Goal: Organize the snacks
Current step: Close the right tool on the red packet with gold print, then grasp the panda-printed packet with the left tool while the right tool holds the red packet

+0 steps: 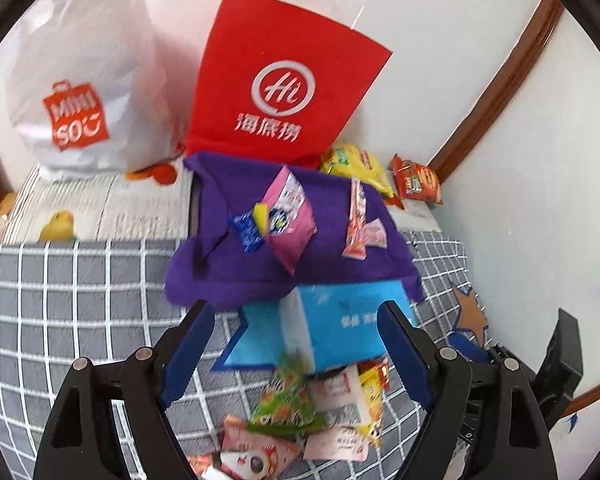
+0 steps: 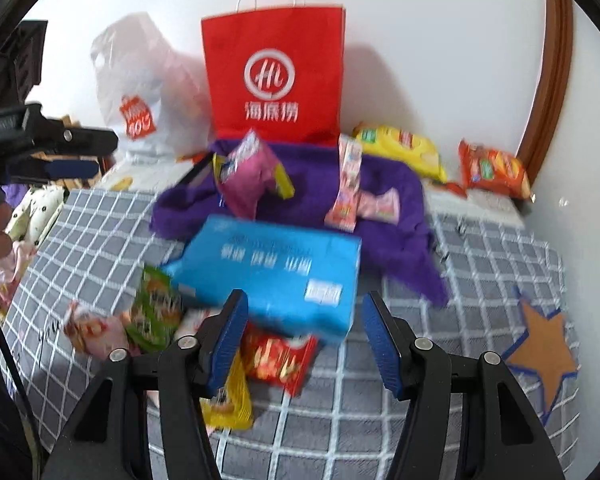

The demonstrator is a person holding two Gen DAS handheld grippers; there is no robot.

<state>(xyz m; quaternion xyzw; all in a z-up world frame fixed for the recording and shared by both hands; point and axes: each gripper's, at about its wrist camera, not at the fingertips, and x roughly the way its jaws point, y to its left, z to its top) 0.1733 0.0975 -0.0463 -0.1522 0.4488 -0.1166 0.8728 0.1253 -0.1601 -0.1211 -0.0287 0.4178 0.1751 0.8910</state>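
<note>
Both tools apart, clamped on nothing: left tool [image 1: 296, 354], right tool [image 2: 304, 342]. Snack packets [image 1: 296, 412] nearest, on checked bedcover [image 1: 60, 300]. Blue box [image 2: 272, 276] next, then purple cloth [image 1: 300, 268] w/ more packets. Star patch [image 2: 540, 356] clearer in right view. Red bag [image 1: 280, 80] marked "Hi"; white bag [image 1: 80, 92] "MINISO".
</note>
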